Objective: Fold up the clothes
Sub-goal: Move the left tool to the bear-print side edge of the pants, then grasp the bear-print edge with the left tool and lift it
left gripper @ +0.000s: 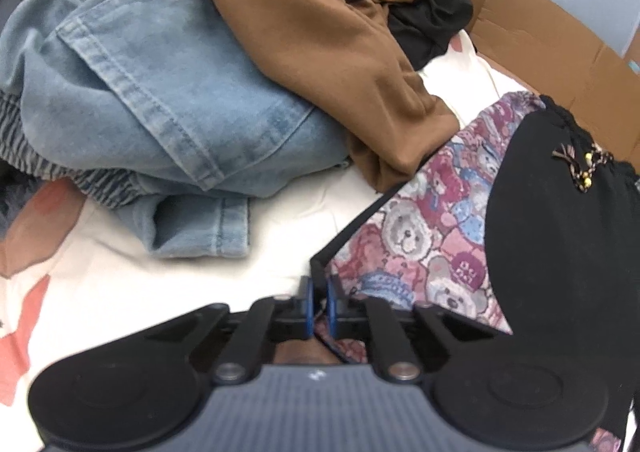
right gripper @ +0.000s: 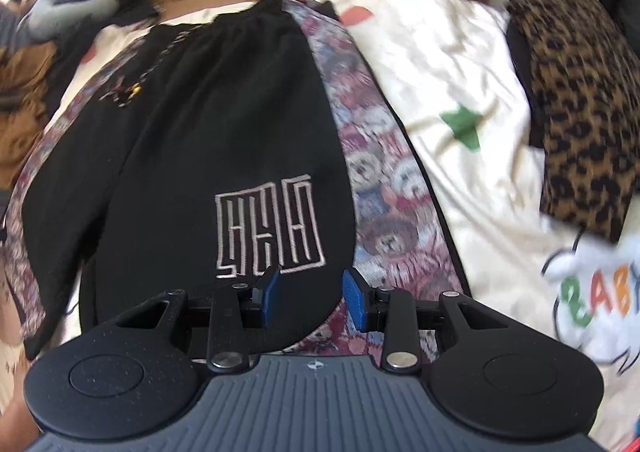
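We see black shorts (right gripper: 192, 124) with teddy-bear print side panels lying flat on a cream patterned bedsheet (right gripper: 452, 100). Our left gripper (left gripper: 319, 306) has its fingers pinched tight on the shorts' hem corner, while our right gripper (right gripper: 310, 298) hovers over the other hem, fingers wide apart. Beside them lie crumpled blue jeans (left gripper: 160, 92), a brown garment (left gripper: 320, 52) and a leopard-print cloth (right gripper: 580, 104).

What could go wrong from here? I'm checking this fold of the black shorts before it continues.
The left gripper pinches only the thin corner hem of the shorts, so the cloth may slip out when pulled. The right gripper is open over the other hem; lifting now would drag one side and skew the fold. The jeans lie close and could snag.
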A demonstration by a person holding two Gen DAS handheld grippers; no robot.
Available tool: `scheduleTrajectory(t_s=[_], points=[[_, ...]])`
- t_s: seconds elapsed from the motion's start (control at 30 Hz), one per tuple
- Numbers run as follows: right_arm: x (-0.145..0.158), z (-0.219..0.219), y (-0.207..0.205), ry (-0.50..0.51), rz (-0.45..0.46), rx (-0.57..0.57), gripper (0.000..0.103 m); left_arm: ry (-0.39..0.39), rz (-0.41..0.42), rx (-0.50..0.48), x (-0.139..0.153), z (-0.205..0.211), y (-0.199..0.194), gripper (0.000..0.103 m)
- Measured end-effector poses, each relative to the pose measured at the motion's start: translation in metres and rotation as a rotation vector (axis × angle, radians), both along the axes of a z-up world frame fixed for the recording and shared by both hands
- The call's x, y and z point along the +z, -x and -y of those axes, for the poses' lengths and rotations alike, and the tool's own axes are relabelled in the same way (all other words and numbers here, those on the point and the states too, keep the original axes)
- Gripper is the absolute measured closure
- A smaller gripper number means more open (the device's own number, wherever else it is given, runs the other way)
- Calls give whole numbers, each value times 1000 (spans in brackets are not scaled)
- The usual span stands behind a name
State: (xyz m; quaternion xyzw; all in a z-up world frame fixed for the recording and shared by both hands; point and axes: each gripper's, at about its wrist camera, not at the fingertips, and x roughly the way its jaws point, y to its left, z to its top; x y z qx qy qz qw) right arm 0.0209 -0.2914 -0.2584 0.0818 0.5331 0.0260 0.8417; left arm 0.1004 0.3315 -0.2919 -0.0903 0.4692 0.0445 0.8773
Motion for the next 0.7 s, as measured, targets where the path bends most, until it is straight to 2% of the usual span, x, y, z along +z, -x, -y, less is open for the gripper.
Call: scheduleTrajectory(t_s=[0.13,0.33,0.57,0.7], points=[[15,-16,-12,-7,-7,35,61,31,21,0,16,0,6,97],[30,-49,-27,10,-11,138,59,120,53,-28,43,4,14,97],[43,-85,-39,-20,27,206,36,224,78,-155,71,31,11,97],[40,-104,-41,-36,21,246,31,268,92,-233,78,55,5,97]])
